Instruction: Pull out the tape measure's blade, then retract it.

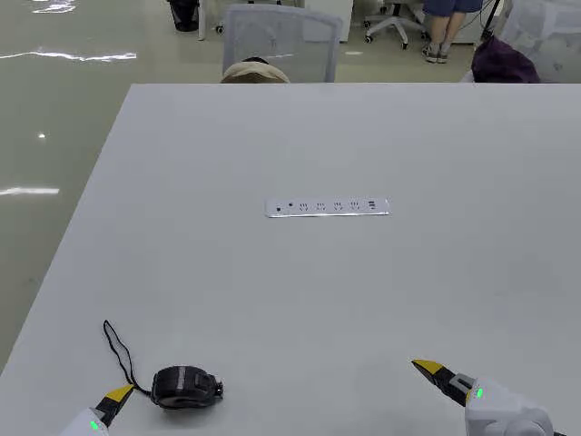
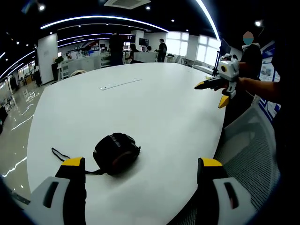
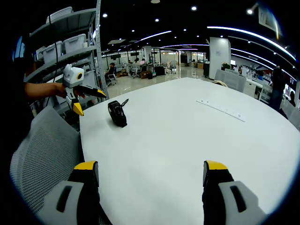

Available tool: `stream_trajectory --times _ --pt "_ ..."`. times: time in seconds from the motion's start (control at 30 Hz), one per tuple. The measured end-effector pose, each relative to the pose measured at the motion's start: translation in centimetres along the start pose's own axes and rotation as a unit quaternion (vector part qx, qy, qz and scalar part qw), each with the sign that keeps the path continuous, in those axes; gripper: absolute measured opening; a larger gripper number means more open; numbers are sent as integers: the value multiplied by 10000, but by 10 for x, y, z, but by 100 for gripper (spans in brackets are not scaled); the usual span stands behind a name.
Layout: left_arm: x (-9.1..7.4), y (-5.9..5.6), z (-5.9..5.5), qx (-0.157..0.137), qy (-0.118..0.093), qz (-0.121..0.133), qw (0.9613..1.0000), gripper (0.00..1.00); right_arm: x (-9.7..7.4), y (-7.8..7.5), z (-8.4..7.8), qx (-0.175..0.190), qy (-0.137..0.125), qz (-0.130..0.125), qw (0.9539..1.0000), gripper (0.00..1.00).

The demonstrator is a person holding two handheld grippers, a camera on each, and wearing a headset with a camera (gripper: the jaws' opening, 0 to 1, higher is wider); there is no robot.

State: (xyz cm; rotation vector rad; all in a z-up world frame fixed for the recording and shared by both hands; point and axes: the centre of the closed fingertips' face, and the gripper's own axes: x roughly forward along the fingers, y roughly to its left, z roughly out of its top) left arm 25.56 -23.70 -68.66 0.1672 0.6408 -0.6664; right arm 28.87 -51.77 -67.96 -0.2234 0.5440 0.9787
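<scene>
Black tape measure [image 1: 185,386] lying untouched on the white table [image 1: 363,300].
The left tool [image 2: 141,162] is spread open just beside it; the right tool [image 3: 150,165] is open too, well apart.

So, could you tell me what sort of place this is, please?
Most likely an open-plan office: a large white table with a power strip on it, office chairs beyond it, and shelves of bins nearby.
</scene>
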Motion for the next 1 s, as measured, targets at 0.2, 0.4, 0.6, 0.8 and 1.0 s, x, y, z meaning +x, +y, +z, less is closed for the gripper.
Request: stream_trajectory --times 0.2,0.4,0.6,0.8,1.0 --pt "0 4 5 -8 -56 23 10000 99 0 -1 -1 22 5 17 10000 94" --pt "0 2 6 -32 -88 -24 10000 99 0 -2 2 21 -18 16 10000 94" --pt "-2 1 9 -34 -122 -34 9999 99 0 -4 0 32 -14 20 10000 94" --pt "-3 3 9 -48 -125 -1 9999 99 0 -3 1 32 -12 25 10000 94" --pt "-4 3 9 -44 -128 5 9999 99 0 -3 2 42 -13 35 10000 94"
